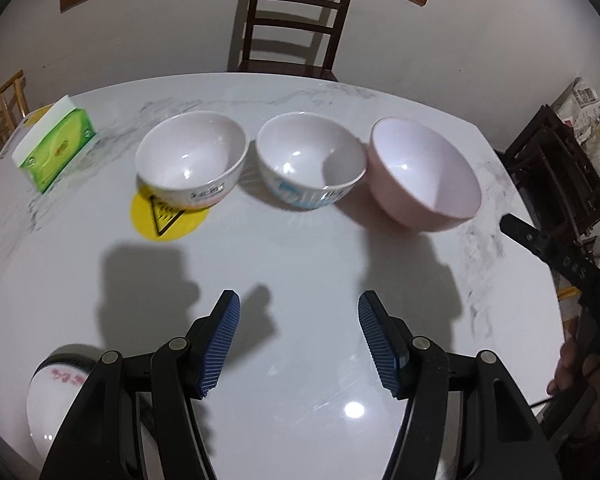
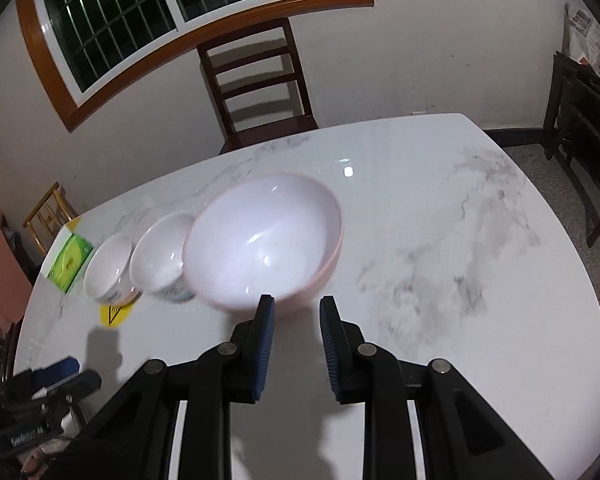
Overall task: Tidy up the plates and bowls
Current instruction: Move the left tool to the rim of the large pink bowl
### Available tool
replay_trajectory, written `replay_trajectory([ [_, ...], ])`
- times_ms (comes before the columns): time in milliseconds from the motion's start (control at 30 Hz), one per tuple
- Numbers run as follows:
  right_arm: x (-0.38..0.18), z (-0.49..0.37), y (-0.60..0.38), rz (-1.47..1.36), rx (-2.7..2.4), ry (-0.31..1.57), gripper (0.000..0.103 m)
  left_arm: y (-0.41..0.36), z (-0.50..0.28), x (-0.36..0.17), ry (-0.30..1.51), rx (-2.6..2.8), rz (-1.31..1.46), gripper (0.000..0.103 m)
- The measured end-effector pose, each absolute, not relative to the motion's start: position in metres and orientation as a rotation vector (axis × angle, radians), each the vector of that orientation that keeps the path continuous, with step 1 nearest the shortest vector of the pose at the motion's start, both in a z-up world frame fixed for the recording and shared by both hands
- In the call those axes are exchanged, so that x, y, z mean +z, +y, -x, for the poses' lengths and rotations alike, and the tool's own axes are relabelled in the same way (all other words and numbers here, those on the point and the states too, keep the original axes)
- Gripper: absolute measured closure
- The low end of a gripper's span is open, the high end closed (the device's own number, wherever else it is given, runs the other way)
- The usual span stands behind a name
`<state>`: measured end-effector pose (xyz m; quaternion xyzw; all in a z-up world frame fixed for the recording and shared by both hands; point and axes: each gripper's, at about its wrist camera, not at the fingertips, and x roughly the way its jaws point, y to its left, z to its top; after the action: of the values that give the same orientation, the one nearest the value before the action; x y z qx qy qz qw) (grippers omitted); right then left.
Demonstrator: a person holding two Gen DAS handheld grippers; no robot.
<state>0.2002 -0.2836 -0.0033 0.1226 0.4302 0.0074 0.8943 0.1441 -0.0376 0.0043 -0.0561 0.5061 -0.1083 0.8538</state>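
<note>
Three bowls stand in a row on the white marble table (image 1: 300, 280). A white bowl with red print (image 1: 191, 156) is on the left, a white bowl with blue print (image 1: 310, 160) is in the middle, and a bigger pink bowl (image 1: 424, 172) is on the right. My left gripper (image 1: 299, 300) is open and empty, well short of the bowls. My right gripper (image 2: 296, 302) is open and empty, just in front of the pink bowl (image 2: 264, 240), whose rim is near the left fingertip. A white plate or bowl with red marks (image 1: 56, 396) lies at the near left, partly hidden by my left gripper.
A green tissue box (image 1: 56, 148) stands at the table's left. A yellow warning sticker (image 1: 168, 220) lies under the left bowl. A dark wooden chair (image 1: 296, 20) stands behind the table. More dark chairs (image 2: 580, 120) stand at the right.
</note>
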Motion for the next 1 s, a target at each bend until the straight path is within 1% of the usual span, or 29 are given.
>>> replay_trajectory([
  [267,-0.019,-0.251,-0.294,-0.246,-0.024,0.965,0.079,-0.046,-0.159,-0.001,1.088,-0.219,0.127,0.044],
  [333,-0.025,-0.261,-0.296,-0.247,-0.033,0.986,0.078,-0.047,-0.162,-0.004,1.099,-0.215,0.128,0.044],
  [500,-0.032,-0.273,-0.299,-0.25,-0.044,1.019,0.078,-0.049,-0.174,-0.005,1.117,-0.21,0.148,0.045],
  [700,-0.037,-0.278,-0.298,-0.245,-0.039,1.037,0.078,-0.069,-0.201,0.004,1.142,-0.265,0.192,0.045],
  [733,-0.037,-0.279,-0.299,-0.247,-0.037,1.035,0.078,-0.072,-0.206,0.005,1.147,-0.271,0.205,0.047],
  [800,-0.038,-0.281,-0.301,-0.254,-0.037,1.037,0.078,-0.078,-0.215,0.006,1.165,-0.277,0.238,0.048],
  [933,-0.039,-0.284,-0.305,-0.267,-0.029,1.035,0.078,-0.084,-0.227,0.004,1.209,-0.289,0.3,0.055],
  [1000,-0.04,-0.286,-0.308,-0.27,-0.025,1.031,0.078,-0.087,-0.231,0.002,1.228,-0.293,0.338,0.057],
])
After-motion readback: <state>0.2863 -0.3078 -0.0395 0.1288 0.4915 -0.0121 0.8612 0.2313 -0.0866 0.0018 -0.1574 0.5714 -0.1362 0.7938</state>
